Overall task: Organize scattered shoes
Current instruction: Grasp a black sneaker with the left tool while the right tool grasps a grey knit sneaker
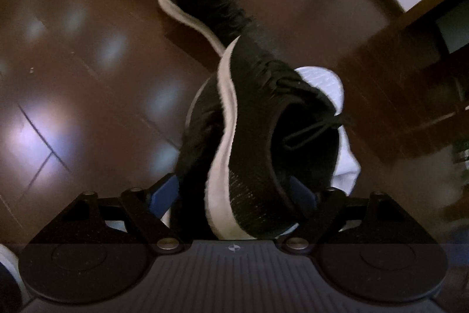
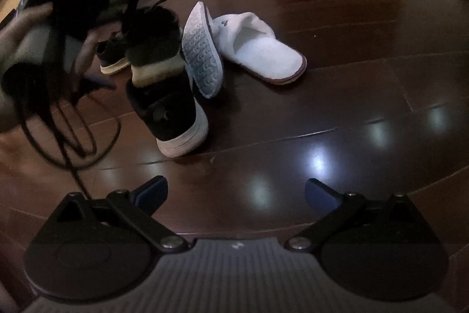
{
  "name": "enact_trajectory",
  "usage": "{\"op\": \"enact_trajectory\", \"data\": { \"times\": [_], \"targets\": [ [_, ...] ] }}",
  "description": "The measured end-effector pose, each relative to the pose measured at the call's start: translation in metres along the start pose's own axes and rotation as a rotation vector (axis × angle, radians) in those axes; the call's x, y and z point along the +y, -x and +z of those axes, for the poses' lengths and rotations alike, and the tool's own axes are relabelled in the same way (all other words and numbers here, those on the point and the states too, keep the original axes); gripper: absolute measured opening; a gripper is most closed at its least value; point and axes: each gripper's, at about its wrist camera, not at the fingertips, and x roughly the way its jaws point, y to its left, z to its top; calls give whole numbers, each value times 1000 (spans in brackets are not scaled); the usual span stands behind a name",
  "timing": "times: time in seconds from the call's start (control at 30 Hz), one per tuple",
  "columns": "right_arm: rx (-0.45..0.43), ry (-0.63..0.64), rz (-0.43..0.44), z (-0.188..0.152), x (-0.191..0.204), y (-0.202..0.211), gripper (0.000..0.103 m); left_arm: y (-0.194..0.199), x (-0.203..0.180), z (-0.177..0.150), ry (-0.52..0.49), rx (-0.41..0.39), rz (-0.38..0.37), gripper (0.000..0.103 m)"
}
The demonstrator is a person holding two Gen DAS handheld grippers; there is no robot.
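Left gripper (image 1: 234,192) clamped on black knit sneaker with white sole (image 1: 263,143), lifted off the dark glossy wood floor (image 1: 73,63).

Sneaker sat heel-first between the blue pads, toe pointing away, laces loose. Its mate (image 1: 202,5) lay beyond on the floor. Right view alone showed right gripper (image 2: 236,194) wide open, empty, plus white fleece slipper (image 2: 261,49) upright and grey-soled slipper (image 2: 202,52) tipped on edge against a black shoe (image 2: 173,110).

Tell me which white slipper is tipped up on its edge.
The left slipper: it stands on edge, its textured sole facing the camera, leaning by the black sneakers. The other slipper lies flat on the floor.
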Motion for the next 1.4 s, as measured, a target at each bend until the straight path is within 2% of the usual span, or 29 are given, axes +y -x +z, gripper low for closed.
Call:
{"op": "enact_trajectory", "data": {
  "times": [0.03,0.1,0.17,0.37,0.73,1.03,1.2,1.4],
  "targets": [
    [-4,-6,0,1,-1,1,101,-1,3,2,-7,25,3,30],
    [-10,-17,0,2,-1,3,101,-8,13,5,-10,109,21,24],
    [-13,-28,0,2,-2,4,101,-6,20,3,-18,131,2,19],
    [-14,-15,-5,1,1,9,101,3,40,-6,-64,181,-58,16],
    [-3,3,-10,-6,4,30,101,62,69,-10,-117,181,-62,17],
    [35,31,-7,-12,-4,61,101,102,71,-50,-130,235,-93,17],
    [27,29,-17,-12,-20,92,101,121,65,-81,-194,226,-84,18],
    [12,-38,-34,-40,-52,129,101,145,57,-125,-278,240,-106,18]
  ]
}}
